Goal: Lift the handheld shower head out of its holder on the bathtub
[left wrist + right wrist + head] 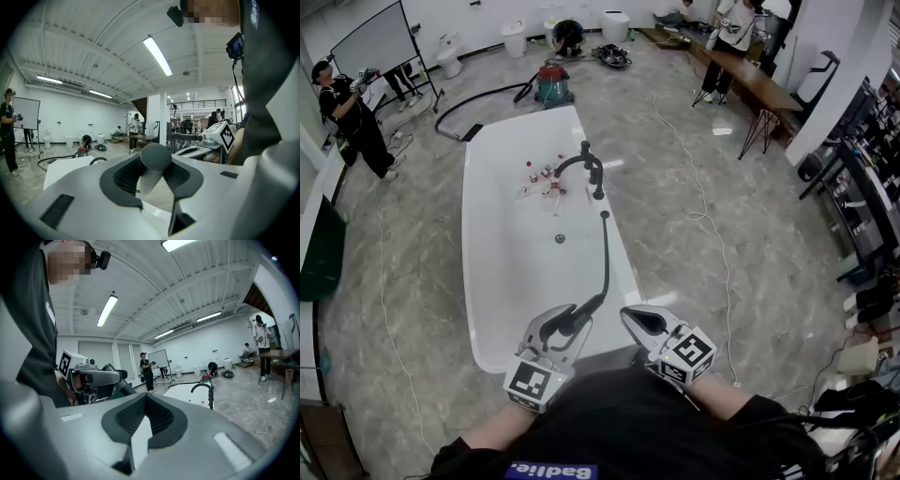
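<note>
The left gripper (565, 326) is clamped on the shower head (586, 309). In the left gripper view the head's round dark end (156, 157) sits between the 2 ribbed pads, which press on it from both sides. The head is held over the near end of the tub (473, 281), just in front of the person, and well apart from the black faucet (592, 169) on the far right rim. Its black hose (607, 253) runs from the head along the right rim and ends at a point just near of the faucet.

The right gripper (637, 319) is just right of the left one, near the same end of the tub. In the right gripper view its jaw tips meet (146, 397), with nothing between them.

Inside the tub lie a dark drain (560, 239) and, at the far end, a few small red and white items (546, 178). Beyond the tub stands a vacuum (553, 84) with a black tube on the floor. A person in black (347, 112) stands far left beside a whiteboard (375, 37). A white cable (703, 216) winds over the floor on the right.
</note>
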Motion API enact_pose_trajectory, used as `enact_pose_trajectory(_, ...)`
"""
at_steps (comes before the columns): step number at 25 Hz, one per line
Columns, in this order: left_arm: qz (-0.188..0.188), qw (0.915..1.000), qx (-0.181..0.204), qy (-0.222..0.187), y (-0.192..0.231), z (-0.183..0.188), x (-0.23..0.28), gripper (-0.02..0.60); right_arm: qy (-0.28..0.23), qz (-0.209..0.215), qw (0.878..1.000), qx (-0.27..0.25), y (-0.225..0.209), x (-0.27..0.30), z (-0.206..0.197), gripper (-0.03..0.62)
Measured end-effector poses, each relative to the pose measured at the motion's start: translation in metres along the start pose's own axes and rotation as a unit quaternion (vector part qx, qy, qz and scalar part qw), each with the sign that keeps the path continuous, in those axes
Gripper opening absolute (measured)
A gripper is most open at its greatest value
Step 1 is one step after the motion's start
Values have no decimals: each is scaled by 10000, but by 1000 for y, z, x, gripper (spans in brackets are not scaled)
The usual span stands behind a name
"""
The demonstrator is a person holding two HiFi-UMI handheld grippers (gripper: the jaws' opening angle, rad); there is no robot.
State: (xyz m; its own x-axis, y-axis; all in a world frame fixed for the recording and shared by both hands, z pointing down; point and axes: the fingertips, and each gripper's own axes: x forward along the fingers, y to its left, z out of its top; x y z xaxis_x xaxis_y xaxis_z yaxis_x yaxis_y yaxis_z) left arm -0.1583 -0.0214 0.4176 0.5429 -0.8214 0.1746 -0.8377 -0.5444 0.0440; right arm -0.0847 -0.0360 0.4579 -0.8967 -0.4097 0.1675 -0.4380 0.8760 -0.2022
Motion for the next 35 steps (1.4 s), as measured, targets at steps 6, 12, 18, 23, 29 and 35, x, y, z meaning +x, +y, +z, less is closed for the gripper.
enact_pose_trajectory(6, -142, 9999, 24, 0, -17, -5, -8, 135, -47, 20, 9999, -88, 12, 0, 2, 2)
enact_pose_trajectory(12, -330, 9994, 66, 121, -29, -17, 2, 135, 27, 38, 9999, -136, 12, -3, -3, 2)
enact_pose_trajectory(18, -431, 9989, 149, 140, -35, -10, 8, 135, 109, 74, 9998, -145, 8, -7, -6, 2)
enact_pose_trajectory(23, -429, 9990, 103, 114, -34, -10, 15, 135, 118, 73, 9998, -112, 2, -7, -9, 1)
enact_pose_trajectory(29, -466, 9988, 110, 58, -36, -2, 21, 135, 97, 70, 9999, -110, -4, -10, -3, 0)
enact_pose_trajectory(35, -466, 9988, 113, 1, -39, 0, 24, 135, 86, 22, 9999, -94, -10, -15, -4, 0)
